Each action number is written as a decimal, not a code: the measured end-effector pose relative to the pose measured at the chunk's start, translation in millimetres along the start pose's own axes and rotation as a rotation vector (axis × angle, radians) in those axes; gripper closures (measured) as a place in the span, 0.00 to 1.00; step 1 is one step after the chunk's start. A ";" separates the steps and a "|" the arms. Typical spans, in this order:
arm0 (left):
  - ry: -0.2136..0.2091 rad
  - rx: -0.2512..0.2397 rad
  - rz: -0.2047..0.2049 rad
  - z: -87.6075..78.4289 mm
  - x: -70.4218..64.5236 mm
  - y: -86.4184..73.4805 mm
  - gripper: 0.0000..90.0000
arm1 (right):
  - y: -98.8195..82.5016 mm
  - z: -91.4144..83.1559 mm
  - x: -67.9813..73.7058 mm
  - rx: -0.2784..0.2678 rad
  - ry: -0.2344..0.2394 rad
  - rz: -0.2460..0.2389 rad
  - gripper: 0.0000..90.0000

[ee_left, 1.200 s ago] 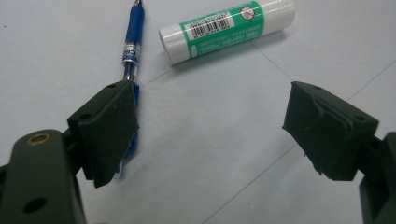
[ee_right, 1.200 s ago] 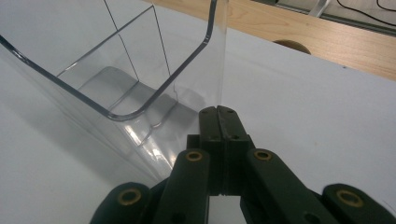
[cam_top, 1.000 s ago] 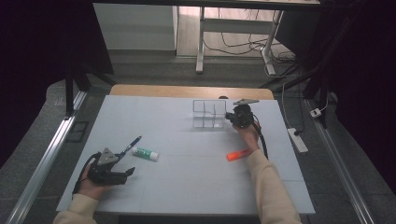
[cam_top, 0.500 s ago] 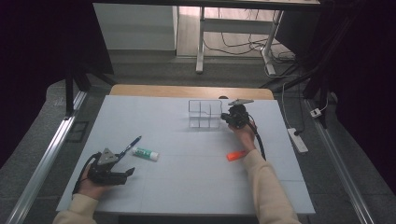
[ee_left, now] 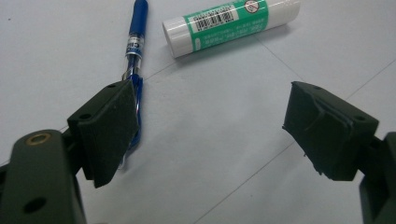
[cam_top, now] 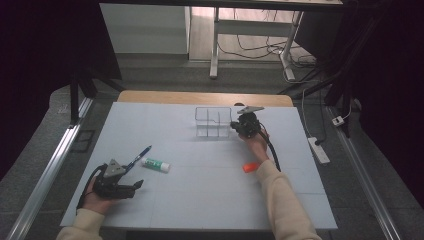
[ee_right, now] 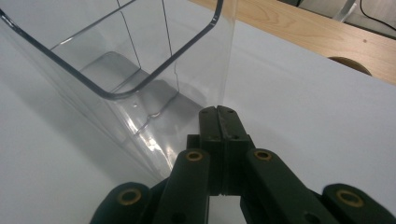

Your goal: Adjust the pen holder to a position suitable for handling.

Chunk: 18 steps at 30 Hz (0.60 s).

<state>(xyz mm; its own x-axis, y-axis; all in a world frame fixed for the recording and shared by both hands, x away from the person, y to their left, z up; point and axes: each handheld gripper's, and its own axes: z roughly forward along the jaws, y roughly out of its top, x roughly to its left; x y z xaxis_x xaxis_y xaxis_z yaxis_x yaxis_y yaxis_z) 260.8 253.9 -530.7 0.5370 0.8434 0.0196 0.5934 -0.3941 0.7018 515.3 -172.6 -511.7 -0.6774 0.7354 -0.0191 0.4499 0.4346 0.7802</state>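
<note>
The high view is evenly lit from overhead: the pale table reads bright and flat, while the room darkens almost to black toward 9 and 3 o'clock, with a warmer patch of floor at 12. Shadows are soft and short. The left gripper view is sharp (barcode on the glue stick legible), its near pads slightly soft. In the right gripper view the clear box shows glare lines and a grey shadow
</note>
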 end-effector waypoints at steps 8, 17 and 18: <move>0.000 0.001 0.000 0.4 0.1 -0.3 0.19 | 2.7 3.1 9.4 0.013 0.018 -0.030 1.00; -0.001 0.000 0.000 0.2 0.5 -0.6 0.19 | 4.1 5.6 16.0 0.011 0.029 -0.042 1.00; -0.001 0.000 0.000 0.2 0.5 -0.6 0.19 | 4.3 5.8 16.9 0.014 0.028 -0.047 1.00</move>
<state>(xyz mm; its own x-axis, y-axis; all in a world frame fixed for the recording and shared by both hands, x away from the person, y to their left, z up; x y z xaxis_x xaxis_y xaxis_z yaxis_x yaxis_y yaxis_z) 260.8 254.5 -531.2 0.5377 0.8429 0.0189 0.5934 -0.3943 0.7017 509.2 -155.3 -512.2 -0.7137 0.6994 -0.0375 0.4252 0.4752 0.7703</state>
